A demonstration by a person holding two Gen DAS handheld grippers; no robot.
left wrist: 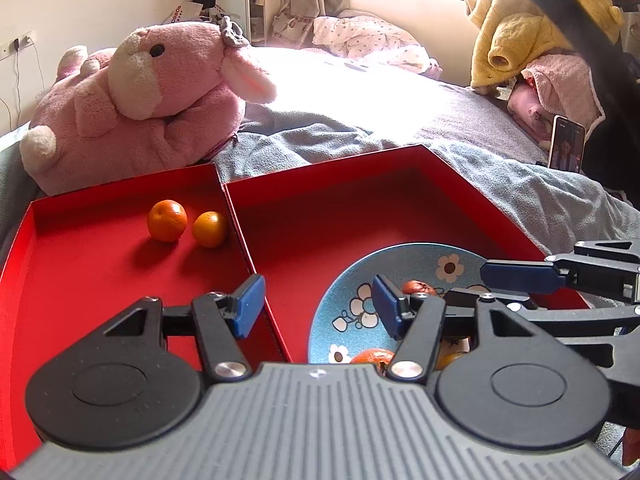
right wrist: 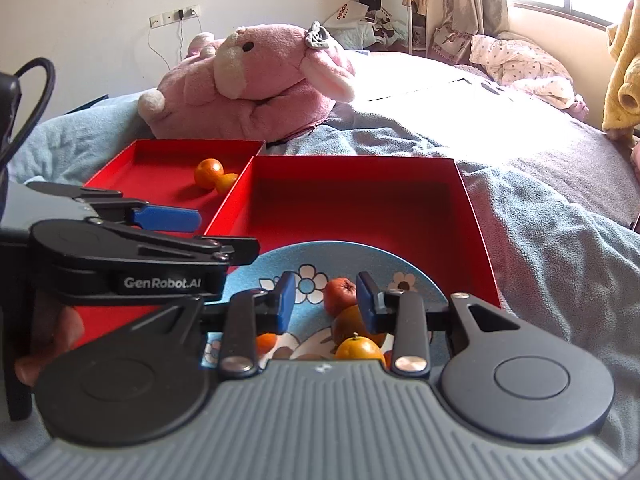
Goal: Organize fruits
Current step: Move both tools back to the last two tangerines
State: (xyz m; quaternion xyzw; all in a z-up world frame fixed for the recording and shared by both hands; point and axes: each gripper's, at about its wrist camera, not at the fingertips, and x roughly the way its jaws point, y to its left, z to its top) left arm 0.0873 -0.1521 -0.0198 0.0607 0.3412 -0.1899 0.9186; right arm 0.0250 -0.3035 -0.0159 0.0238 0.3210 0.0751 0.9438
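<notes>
Left tool [left wrist: 318, 306] half-wide, empty, past two oranges [left wrist: 167, 221] in left tray [left wrist: 80, 264]. Right tool [right wrist: 326, 302] narrow, holding nothing, above plate [right wrist: 280, 258] fruit [right wrist: 340, 295]. Sorting midway. Next: right tool lowers, closes on one orange.

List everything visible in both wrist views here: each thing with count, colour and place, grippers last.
oranges in left tray: two, orange, touching, near its right wall
oranges on plate: at least four, orange, partly hidden by grippers
plate: one, blue with white flowers, in right tray
left tray: one, red, shallow, on bed
right tray: one, red, beside the left tray
plush toy: one, pink, behind trays
phone: one, screen lit, propped at right
blanket: grey-blue, under trays
left gripper: open, empty
right gripper: open over plate, nothing gripped
</notes>
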